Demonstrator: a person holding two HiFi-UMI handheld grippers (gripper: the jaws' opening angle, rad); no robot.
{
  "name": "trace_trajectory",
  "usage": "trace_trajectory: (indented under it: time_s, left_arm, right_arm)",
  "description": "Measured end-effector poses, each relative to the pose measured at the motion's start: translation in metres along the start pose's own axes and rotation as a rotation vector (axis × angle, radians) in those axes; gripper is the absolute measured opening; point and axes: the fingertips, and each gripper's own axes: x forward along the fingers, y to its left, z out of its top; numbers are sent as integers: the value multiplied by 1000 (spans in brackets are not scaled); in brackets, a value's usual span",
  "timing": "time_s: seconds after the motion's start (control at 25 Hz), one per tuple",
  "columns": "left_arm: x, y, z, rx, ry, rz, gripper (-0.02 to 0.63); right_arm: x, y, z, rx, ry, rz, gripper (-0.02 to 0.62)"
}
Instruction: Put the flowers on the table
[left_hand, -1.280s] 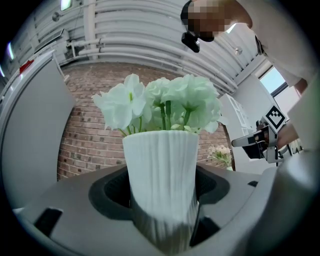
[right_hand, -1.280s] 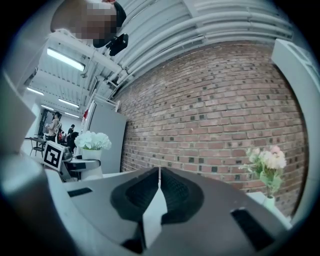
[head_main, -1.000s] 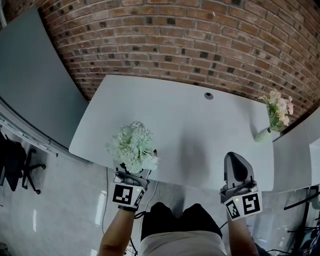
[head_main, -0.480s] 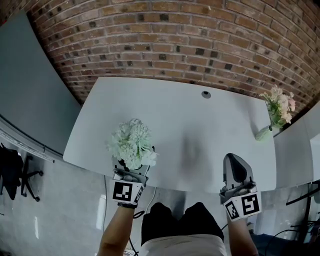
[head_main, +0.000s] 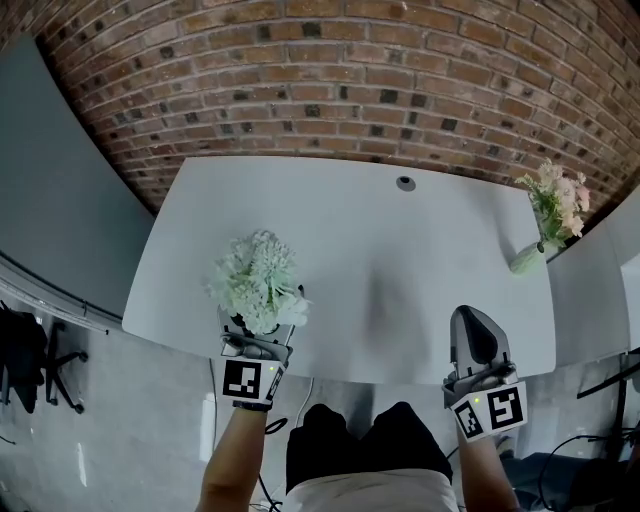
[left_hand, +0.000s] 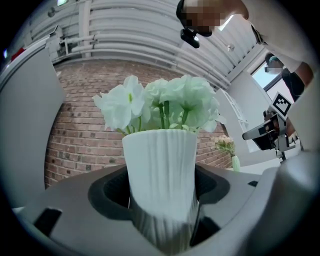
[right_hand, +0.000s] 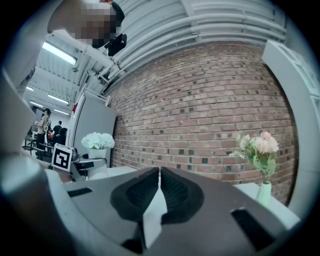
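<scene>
A bunch of pale green-white flowers (head_main: 255, 280) stands in a white ribbed vase (left_hand: 160, 175). My left gripper (head_main: 262, 325) is shut on that vase, its jaws wide around the body, at the near left edge of the white table (head_main: 400, 250). In the left gripper view the blooms (left_hand: 165, 102) rise above the jaws. From the head view the vase is hidden under the flowers. My right gripper (head_main: 472, 330) is shut and empty over the table's near right edge. In the right gripper view (right_hand: 159, 175) the jaws touch.
A second vase (head_main: 524, 260) with pink flowers (head_main: 558, 205) stands at the table's far right corner. A cable hole (head_main: 405, 183) sits near the back edge. A brick wall (head_main: 330, 80) runs behind and a grey partition (head_main: 60, 200) stands to the left.
The left gripper with the flowers has shifted slightly left and forward over the table's near edge. The right gripper has barely moved.
</scene>
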Motion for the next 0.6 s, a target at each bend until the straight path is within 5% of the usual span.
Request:
trace_trajectory:
  time_s: [0.6]
  left_arm:
    - [2,-10,-2,-31,-10,-76,347]
  right_arm:
    - [1,0,3,-3,16,-5,23]
